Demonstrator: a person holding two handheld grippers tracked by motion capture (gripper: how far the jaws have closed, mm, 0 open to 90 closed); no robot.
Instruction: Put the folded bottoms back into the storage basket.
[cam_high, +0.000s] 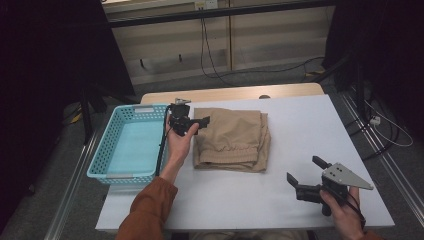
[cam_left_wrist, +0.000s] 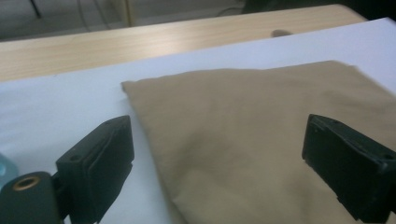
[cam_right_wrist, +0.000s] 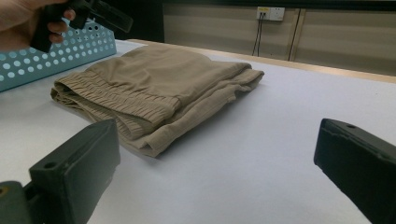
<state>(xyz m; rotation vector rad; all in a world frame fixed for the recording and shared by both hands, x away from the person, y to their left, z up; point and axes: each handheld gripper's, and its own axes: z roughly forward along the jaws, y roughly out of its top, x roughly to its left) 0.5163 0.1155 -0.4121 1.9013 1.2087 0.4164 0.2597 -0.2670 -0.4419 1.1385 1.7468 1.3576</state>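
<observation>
Left gripper (cam_high: 200, 121) had its jaws wide apart, hovering right at the far left corner of the folded khaki shorts (cam_high: 231, 138), not clamped on anything. Just behind it sat the blue basket (cam_high: 107, 150). Right gripper (cam_high: 306, 176) was also gaping open, holding nothing, parked near the table's (cam_high: 310, 125) front edge, well apart from the shorts, which lay ahead and off to its left, elastic waistband facing it.

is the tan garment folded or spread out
Folded. The tan garment lies as a compact stacked rectangle on the white table, its layered edges and gathered waistband visible in the right gripper view.
</observation>
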